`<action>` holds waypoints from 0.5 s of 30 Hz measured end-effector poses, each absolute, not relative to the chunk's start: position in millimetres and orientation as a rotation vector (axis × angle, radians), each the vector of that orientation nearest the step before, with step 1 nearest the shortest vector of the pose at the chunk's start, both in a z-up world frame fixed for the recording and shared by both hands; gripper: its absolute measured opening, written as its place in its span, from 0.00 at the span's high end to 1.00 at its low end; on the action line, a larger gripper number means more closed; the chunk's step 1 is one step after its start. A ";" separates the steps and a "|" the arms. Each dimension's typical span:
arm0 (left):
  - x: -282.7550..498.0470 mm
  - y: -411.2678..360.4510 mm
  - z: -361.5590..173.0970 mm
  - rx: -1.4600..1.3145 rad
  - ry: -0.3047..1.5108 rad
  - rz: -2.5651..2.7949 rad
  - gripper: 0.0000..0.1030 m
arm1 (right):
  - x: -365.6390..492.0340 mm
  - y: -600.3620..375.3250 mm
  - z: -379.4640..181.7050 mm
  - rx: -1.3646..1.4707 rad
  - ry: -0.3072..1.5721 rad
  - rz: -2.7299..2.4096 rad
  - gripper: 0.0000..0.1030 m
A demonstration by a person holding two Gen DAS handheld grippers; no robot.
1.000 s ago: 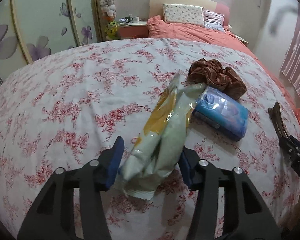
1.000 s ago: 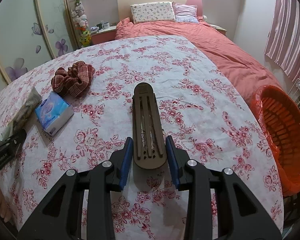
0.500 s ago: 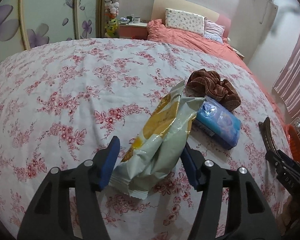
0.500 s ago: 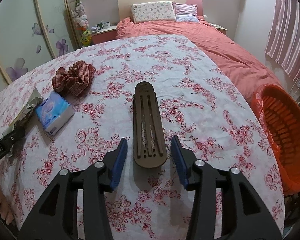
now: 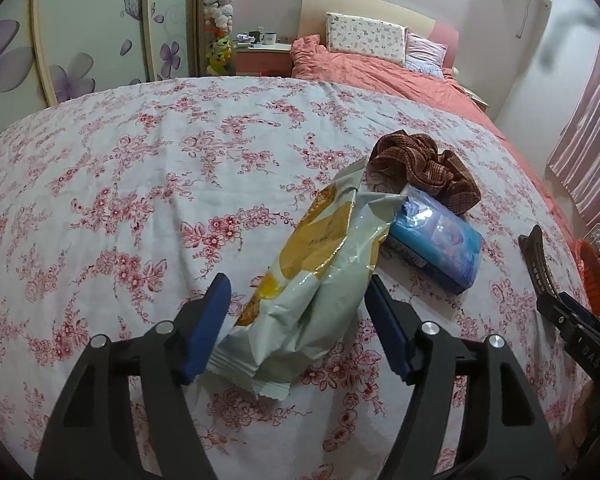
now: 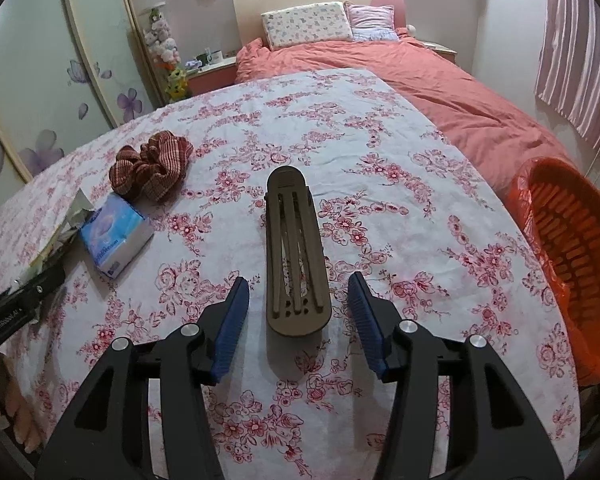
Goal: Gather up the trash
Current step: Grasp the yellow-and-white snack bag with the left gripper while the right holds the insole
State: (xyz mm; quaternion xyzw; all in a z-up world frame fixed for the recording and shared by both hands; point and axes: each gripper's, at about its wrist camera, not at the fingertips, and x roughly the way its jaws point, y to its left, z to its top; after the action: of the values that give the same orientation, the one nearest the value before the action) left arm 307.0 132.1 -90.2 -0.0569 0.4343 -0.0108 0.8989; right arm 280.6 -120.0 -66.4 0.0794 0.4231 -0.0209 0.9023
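Straddling the snack wrapper (image 5: 320, 280), the left gripper (image 5: 296, 328) is sitting at the near edge of the floral bedspread (image 5: 140, 180) with its blue pads spread wide. Its jaws have just been opening; the wrapper is lying between them, loose on the bedspread, and neither pad is pressing on it. The wrapper's long axis is running away from this gripper toward the far right, in line with the fingers, so a closing move would be taking it across its narrow width. Its crimped end is lying nearest the gripper; its far end is resting against the blue tissue pack (image 5: 436, 248), and beyond that the brown scrunchie (image 5: 424, 168) is lying.

The right gripper (image 6: 298, 320) is likewise standing spread, its jaws having just been opening, with the brown hair clip (image 6: 296, 248) between them and clear gaps on both sides. The clip's long axis is also pointing straight away from the fingers.

The orange basket (image 6: 572, 264) is sitting off the right edge of the bedspread, nearer the right gripper. As a judgement, the wrapper is the trash item, and the left gripper is the nearer tool.
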 end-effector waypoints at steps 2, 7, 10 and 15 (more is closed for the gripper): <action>306.8 132.1 -90.1 -0.114 0.899 -0.021 0.34 | 284.2 -115.1 -66.1 0.126 0.881 -0.057 0.49; 308.7 127.4 -90.1 -0.076 0.903 -0.015 0.35 | 309.1 -111.7 -65.7 0.085 0.898 -0.081 0.50; 310.7 125.1 -89.7 -0.057 0.904 -0.008 0.41 | 315.2 -115.1 -65.4 0.091 0.896 -0.096 0.54; 314.3 119.0 -89.4 -0.024 0.906 -0.011 0.48 | 315.7 -113.1 -66.0 0.080 0.887 -0.096 0.59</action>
State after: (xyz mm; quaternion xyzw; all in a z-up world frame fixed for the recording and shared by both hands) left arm 314.3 119.0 -89.4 -0.0118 0.4376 -0.0052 0.8991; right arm 315.7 -113.1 -66.0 0.0389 0.4287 -0.0462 0.9014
